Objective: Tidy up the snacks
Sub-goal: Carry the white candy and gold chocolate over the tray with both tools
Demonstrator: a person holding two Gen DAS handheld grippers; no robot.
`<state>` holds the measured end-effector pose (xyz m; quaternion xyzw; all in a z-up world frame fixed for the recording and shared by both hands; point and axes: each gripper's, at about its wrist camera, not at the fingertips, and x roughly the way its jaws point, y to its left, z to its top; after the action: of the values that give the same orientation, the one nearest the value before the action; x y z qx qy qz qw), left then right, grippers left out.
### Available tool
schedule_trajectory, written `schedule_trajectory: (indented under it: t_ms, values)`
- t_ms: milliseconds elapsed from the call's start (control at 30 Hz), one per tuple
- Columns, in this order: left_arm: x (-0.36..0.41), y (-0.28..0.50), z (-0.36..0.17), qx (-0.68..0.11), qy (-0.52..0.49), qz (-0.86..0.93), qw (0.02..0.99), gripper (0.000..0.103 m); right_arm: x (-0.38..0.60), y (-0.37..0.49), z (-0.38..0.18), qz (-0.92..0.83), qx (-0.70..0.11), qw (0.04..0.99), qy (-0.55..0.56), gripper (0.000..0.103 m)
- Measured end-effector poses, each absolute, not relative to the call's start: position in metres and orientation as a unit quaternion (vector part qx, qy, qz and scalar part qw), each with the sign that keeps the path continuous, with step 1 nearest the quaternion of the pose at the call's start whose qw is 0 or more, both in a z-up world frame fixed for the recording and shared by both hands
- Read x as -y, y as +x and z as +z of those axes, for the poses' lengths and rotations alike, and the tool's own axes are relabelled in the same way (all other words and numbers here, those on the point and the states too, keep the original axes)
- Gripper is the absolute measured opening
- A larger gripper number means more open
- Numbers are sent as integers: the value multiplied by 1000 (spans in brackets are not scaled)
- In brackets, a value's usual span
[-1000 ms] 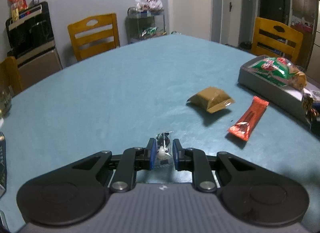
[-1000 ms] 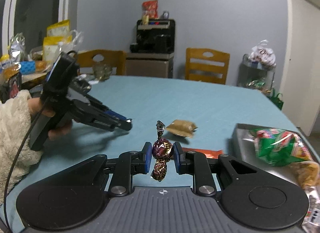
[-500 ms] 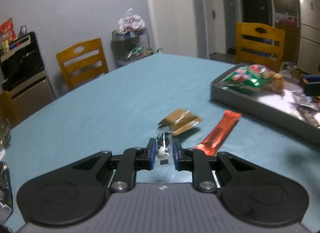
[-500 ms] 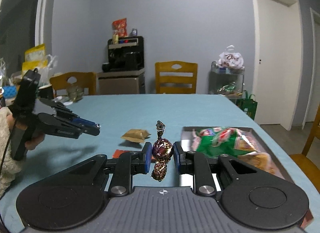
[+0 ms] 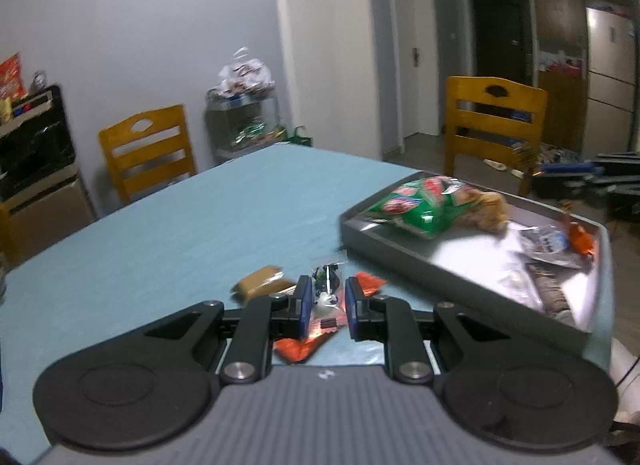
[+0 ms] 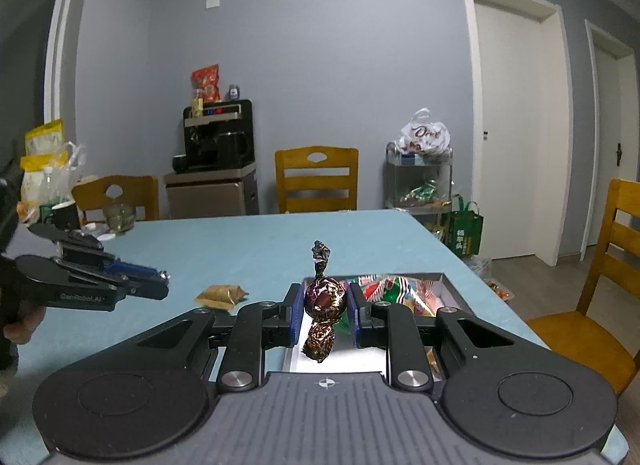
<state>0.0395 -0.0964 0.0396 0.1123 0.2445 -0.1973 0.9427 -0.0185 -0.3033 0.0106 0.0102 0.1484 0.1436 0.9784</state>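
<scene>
Two black two-finger grippers, L pinching small clear-wrapped sweet, R pinching brown foil-wrapped candy above grey rectangular tray.

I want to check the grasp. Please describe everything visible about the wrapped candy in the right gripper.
The wrapped candy is a round ball in shiny dark brown-purple foil with gold print. It stands upright, one twisted end up, the other hanging down. The right gripper is shut on its middle, above the gray tray.

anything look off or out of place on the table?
Nothing damaged or spilled. Two snacks lie loose on the blue table outside the grey tray: a brown packet and an orange-red wrapper. Each tool holds a small sweet.
</scene>
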Motion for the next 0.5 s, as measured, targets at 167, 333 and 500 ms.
schedule_trajectory:
  t_ms: [167, 333, 500]
  values:
    - [121, 34, 45, -233, 122, -215, 941, 15, 306, -20, 6, 143, -152, 978, 7, 25]
    - [140, 42, 44, -239, 118, -222, 938, 15, 311, -18, 3, 135, -156, 978, 12, 25]
    - [159, 48, 36, -245, 128, -240, 930, 15, 314, -14, -1, 129, -162, 978, 14, 25]
